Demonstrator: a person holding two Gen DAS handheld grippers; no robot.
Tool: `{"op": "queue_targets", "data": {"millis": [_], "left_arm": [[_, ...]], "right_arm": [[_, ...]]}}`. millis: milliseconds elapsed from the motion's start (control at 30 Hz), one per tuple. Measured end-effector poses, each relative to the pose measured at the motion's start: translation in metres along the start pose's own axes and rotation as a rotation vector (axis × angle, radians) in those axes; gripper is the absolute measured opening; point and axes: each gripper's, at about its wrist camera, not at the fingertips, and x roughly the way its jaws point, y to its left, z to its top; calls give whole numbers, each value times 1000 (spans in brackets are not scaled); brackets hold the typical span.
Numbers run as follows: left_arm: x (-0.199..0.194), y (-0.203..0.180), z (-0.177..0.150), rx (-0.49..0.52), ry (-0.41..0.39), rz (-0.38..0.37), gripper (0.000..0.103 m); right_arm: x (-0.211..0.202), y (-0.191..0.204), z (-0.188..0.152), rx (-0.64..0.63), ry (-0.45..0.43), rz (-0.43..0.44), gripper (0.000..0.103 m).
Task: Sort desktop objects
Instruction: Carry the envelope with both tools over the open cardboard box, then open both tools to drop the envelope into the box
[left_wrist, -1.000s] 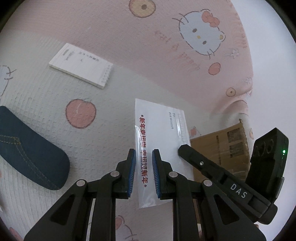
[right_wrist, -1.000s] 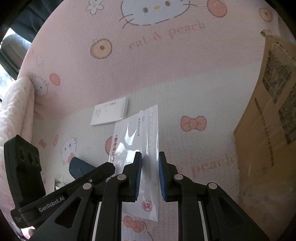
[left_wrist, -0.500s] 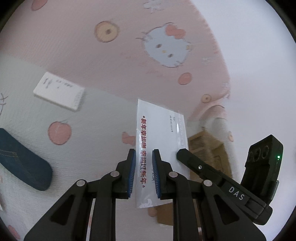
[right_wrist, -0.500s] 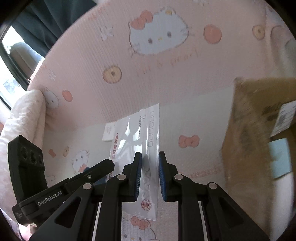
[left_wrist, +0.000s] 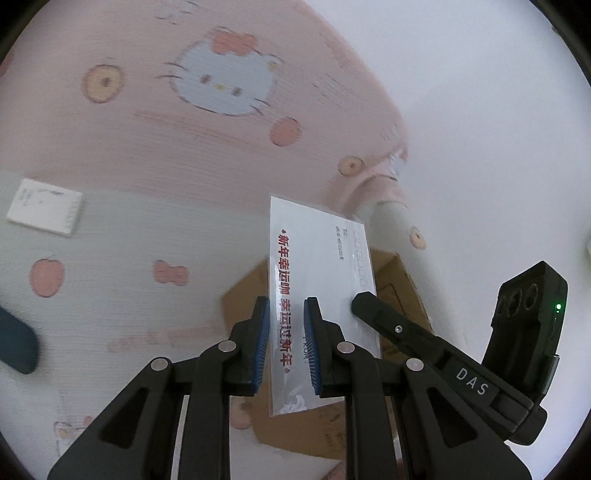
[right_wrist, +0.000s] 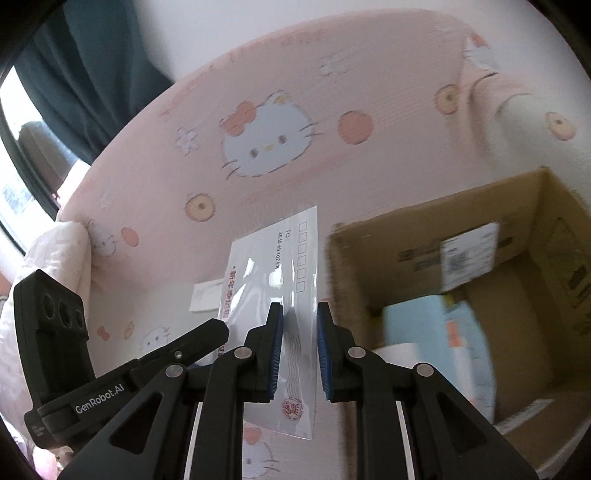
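Note:
A white envelope in a clear sleeve with red Chinese print (left_wrist: 314, 266) is held in the air between both grippers. My left gripper (left_wrist: 286, 343) is shut on its left part, and my right gripper (right_wrist: 299, 347) is shut on its right part, where the envelope (right_wrist: 291, 258) shows address boxes and a red stamp. An open cardboard box (right_wrist: 480, 295) stands to the right, with light blue and white items inside. In the left wrist view the box (left_wrist: 391, 273) sits behind and under the envelope.
A white notepad (left_wrist: 44, 210) lies on the Hello Kitty cloth (left_wrist: 129, 258) at the left; it also shows in the right wrist view (right_wrist: 205, 295). A dark denim case (left_wrist: 14, 350) lies at the left edge. A white wall stands behind.
Both grippers have carried the envelope up and rightward toward the cardboard box. The box's open inside has come into the right wrist view. The notepad and denim case have slid left.

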Motion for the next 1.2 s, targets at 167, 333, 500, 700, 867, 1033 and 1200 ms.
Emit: {"op": "queue_targets", "data": {"millis": [167, 333, 500, 700, 867, 1033, 1200], "left_arm": [[28, -34, -6, 43, 42, -34, 19], [59, -71, -10, 96, 90, -39, 20], [93, -103, -12, 117, 160, -25, 20], [131, -139, -25, 129, 234, -35, 20], [157, -157, -40, 150, 292, -29, 20], [174, -164, -57, 161, 340, 0, 21], [180, -157, -54, 143, 354, 12, 21]], "right_arm": [[-15, -41, 5, 36, -14, -21, 15], [-29, -77, 13, 70, -22, -51, 16], [-41, -116, 24, 110, -15, -87, 16], [-55, -157, 27, 128, 2, -144, 16], [-64, -190, 25, 129, 24, -191, 18], [-59, -215, 19, 139, 55, -218, 18], [-51, -229, 15, 156, 80, -201, 19]]}}
